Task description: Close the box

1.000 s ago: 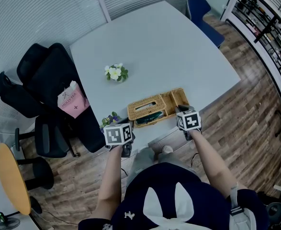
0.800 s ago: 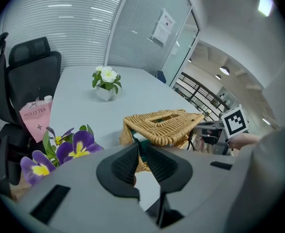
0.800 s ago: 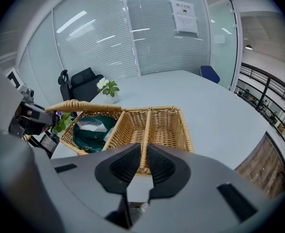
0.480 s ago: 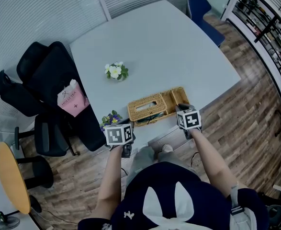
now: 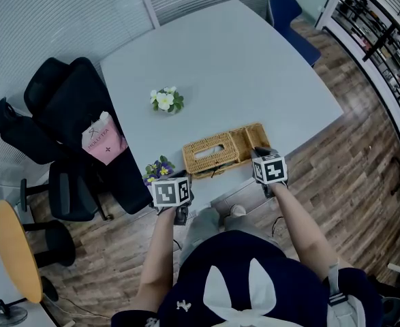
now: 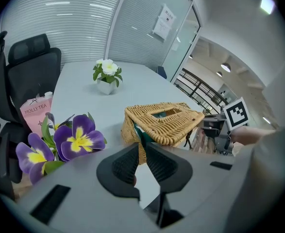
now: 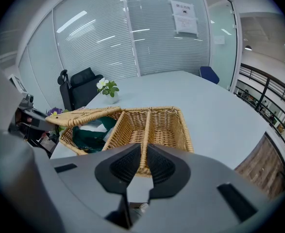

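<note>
Lowering over the last second, the lid (image 6: pixel 181 125) is nearly flat on the box (image 7: pixel 185 127) at the surface (image 5: pixel 240 67) near edge, so closing looks almost done; left hand-held gripper (image 6: pixel 141 147) pinches narrowly on the lid corner, right hand-held gripper (image 7: pixel 142 149) narrowly on the box rim.

The lid (image 5: pixel 210 149) of the wicker box (image 5: pixel 253 140) has come down. A second ago its near edge stood well clear of the box, with a broad band of the dark green contents (image 7: pixel 90 134) showing beneath. In the head view that band has shrunk to a thin sliver — the lid now lies almost flat.
</note>
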{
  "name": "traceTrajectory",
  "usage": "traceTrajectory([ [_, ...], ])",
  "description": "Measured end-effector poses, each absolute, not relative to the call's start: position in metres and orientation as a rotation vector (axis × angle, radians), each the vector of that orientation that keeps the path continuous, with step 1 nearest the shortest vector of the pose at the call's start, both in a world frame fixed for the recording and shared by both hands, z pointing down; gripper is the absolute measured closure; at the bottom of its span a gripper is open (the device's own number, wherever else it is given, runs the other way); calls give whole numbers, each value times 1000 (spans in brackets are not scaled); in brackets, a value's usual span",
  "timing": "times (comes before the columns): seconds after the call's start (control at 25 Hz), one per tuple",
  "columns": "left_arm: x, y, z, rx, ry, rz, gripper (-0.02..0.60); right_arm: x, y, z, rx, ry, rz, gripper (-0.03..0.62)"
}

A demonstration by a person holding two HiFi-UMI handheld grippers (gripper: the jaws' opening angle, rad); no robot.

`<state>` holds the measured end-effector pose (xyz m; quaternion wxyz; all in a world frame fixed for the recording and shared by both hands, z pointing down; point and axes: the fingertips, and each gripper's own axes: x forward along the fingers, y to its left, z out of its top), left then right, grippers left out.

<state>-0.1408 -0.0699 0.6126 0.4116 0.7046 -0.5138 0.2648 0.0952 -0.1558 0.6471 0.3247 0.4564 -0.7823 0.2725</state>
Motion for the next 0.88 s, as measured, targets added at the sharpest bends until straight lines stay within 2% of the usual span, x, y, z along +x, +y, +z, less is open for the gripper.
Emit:
traceTrajectory([
  [0.88, -141, -58, 627, 1740, -1288, 694, 525, 94, -155, 647, 1203, -2056, 712, 543],
])
